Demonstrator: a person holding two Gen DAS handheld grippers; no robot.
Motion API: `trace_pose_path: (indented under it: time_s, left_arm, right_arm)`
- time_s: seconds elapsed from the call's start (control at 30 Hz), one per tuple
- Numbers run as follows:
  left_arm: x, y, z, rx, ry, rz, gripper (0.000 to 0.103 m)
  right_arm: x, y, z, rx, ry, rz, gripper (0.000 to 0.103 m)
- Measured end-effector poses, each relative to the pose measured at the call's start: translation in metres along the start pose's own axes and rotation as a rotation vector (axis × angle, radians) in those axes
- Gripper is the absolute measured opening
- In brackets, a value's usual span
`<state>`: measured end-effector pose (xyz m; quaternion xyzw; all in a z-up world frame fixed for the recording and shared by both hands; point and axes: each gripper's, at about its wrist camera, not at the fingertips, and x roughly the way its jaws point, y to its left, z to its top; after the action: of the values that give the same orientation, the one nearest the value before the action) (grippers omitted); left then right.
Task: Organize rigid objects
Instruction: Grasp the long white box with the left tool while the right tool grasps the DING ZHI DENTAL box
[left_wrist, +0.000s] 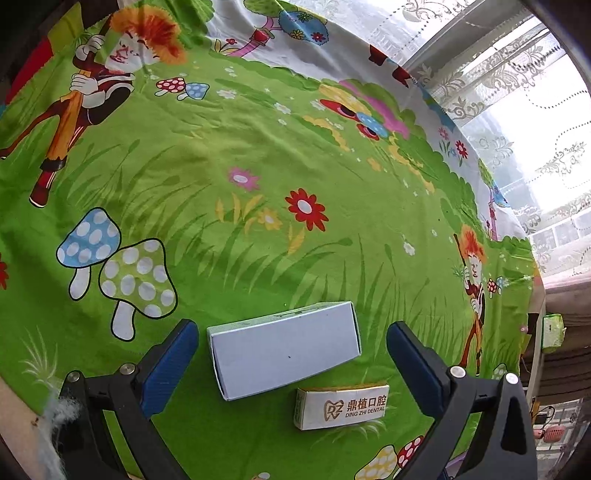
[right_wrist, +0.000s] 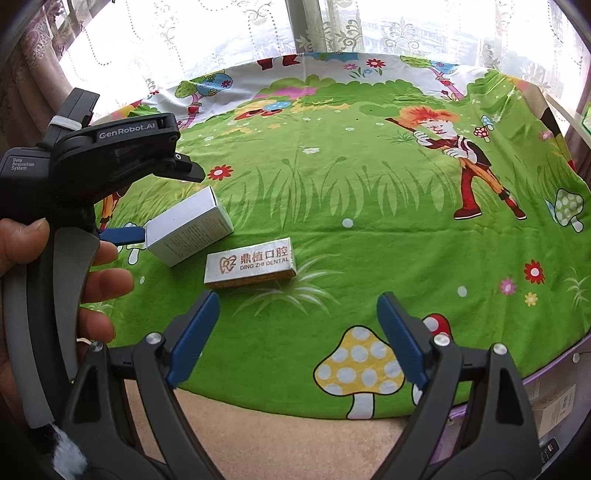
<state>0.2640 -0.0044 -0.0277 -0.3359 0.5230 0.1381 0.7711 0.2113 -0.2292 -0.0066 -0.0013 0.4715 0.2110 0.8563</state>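
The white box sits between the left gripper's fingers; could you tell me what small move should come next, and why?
Probably close the left gripper on the white box. Its jaws stand wide, one blue pad at each end of the box, neither pressing it, and the box lies flat on the cloth beside the dental box. The right gripper is open and empty.

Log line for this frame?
left hand-held gripper: open, astride white box | right hand-held gripper: open, empty | dental box: on cloth
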Motion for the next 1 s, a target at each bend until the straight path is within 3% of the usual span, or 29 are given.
trace_pose_path:
  time_s: [0.2, 0.27, 0.5, 0.77, 1.0]
  left_arm:
    - [0.02, -0.004, -0.001, 0.025, 0.038, 0.061, 0.103]
    - [0.024, -0.005, -0.002, 0.052, 0.047, 0.085, 0.098]
    - [0.013, 0.003, -0.011, 0.169, 0.037, 0.064, 0.097]
    - [-0.022, 0.035, -0.02, 0.186, -0.063, 0.026, 0.097]
    - [-0.047, 0.062, -0.04, 0.197, -0.127, 0.005, 0.097]
  right_arm:
    - [0.007, 0.002, -0.001, -0.005, 0.016, 0.005, 0.089]
    - [0.008, 0.002, -0.001, -0.007, 0.018, 0.004, 0.089]
    - [0.017, 0.019, -0.001, -0.067, 0.029, 0.012, 0.092]
    - [0.039, 0.041, 0.004, -0.129, 0.064, 0.03, 0.094]
    - [0.058, 0.054, 0.013, -0.161, 0.075, -0.013, 0.094]
